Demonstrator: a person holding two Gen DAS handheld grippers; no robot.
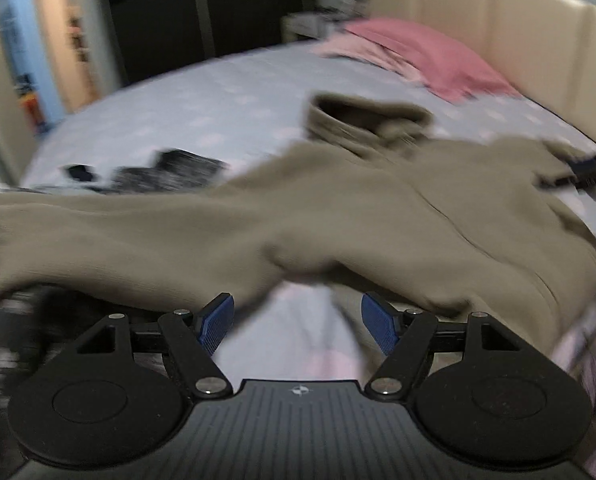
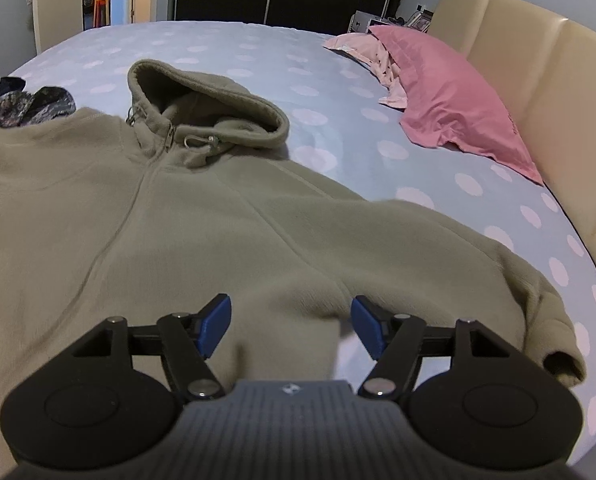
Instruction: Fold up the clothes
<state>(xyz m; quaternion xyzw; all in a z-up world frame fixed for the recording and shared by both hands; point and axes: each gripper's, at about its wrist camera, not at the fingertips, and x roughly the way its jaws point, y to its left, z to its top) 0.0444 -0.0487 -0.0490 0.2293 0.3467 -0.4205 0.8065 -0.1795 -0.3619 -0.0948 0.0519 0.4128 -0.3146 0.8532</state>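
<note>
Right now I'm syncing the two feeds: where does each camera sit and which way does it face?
Left wrist: on the left claw, open, at the hoodie hem, facing the headboard; the other claw's tip shows far right.
Right wrist: on the right claw, open, over the hoodie's lower right, facing its hood.
Shared: hoodie, pink pillow, dotted sheet.

Dim, flat indoor light; left wrist view smeared, probably by motion, right sharper, both edges fisheye-bent.
</note>
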